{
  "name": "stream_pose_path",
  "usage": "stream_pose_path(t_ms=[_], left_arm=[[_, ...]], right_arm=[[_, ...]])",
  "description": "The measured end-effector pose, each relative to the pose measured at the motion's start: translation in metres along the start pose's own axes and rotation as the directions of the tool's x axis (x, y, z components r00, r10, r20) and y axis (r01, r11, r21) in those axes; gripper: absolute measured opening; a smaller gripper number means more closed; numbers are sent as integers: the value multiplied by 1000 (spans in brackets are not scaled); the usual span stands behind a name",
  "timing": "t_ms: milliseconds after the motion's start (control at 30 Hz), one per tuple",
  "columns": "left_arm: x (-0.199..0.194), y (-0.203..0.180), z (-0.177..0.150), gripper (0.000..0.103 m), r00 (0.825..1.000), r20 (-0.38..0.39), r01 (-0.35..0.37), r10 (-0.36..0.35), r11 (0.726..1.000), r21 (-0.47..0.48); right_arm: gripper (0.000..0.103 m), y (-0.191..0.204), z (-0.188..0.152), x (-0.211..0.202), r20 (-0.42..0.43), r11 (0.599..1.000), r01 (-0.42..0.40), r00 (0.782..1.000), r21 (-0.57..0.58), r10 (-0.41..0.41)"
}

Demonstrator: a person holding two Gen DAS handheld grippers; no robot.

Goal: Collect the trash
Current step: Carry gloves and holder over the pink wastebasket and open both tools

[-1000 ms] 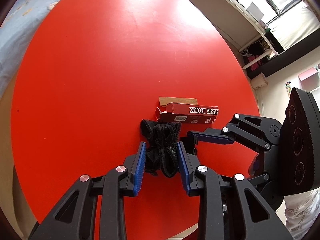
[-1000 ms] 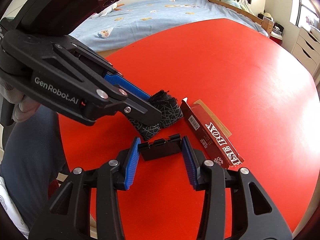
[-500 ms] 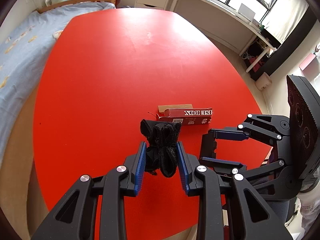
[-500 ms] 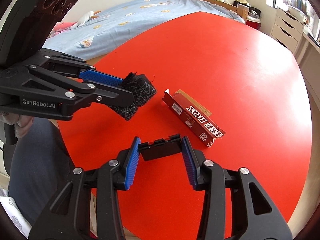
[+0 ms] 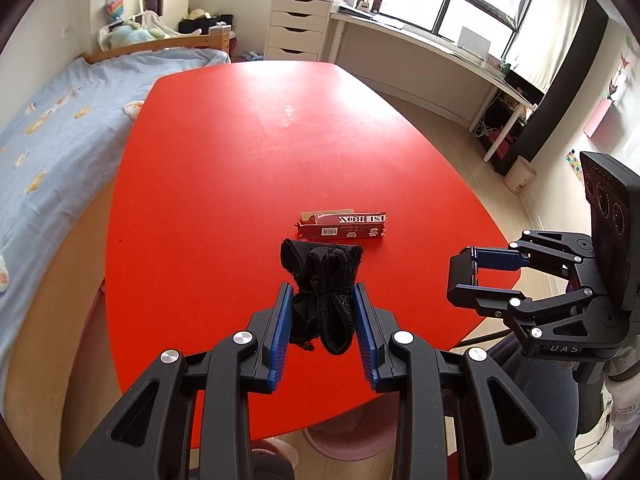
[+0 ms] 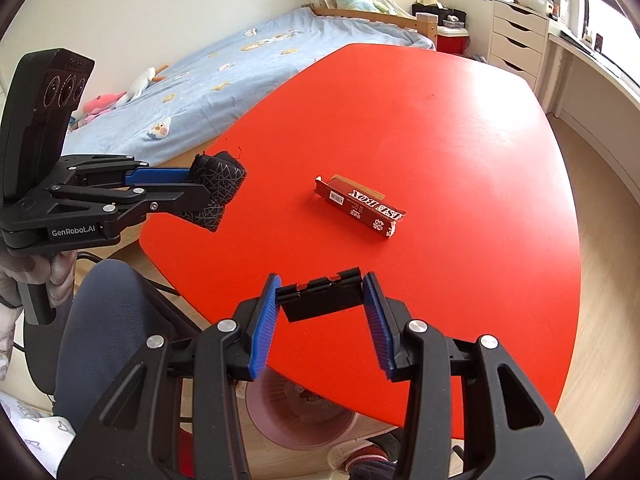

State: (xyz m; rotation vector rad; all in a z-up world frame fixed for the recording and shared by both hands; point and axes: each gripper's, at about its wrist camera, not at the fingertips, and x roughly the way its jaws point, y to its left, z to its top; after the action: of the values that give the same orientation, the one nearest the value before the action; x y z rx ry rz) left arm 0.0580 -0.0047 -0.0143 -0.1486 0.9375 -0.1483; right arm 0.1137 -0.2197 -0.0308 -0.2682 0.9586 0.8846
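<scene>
Right wrist view: red bench [image 6: 460, 128] w/ pink bin [image 6: 296, 412] on the floor just under its near edge, below my grippers. My left gripper [image 5: 323, 308] is clamped on a black fabric bundle [image 5: 320, 280], lifted off the bench. My right gripper [image 6: 320, 308] pinches a small black plastic clip [image 6: 320, 294]. Red carton [image 6: 358, 206] lies ahead, long axis slanting right, nearer the right gripper, I reckon. Bin drop likely first.

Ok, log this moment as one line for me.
left claw: shut on black fabric bundle | right claw: shut on black clip | red box: on table | pink bin: below
</scene>
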Motion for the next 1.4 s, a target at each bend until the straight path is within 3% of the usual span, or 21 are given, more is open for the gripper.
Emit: stream_pose_path(t_ms=[500,967,1400], left_arm=[[-49,-36,-37,30,997,75,12,-17,998,62],[-43,-57,-79,30,997,-5,71,-71,992,100],[-40,-64,-86,30,996,-28,86,-83,990,112]], right_arm=[[43,29,-40,-65,77,999,29,997,24,-31],[43,50,-81,-75,40,999,29,999,25,-30],[43,51,-89,-71,28,999,8,1000,32,-9]])
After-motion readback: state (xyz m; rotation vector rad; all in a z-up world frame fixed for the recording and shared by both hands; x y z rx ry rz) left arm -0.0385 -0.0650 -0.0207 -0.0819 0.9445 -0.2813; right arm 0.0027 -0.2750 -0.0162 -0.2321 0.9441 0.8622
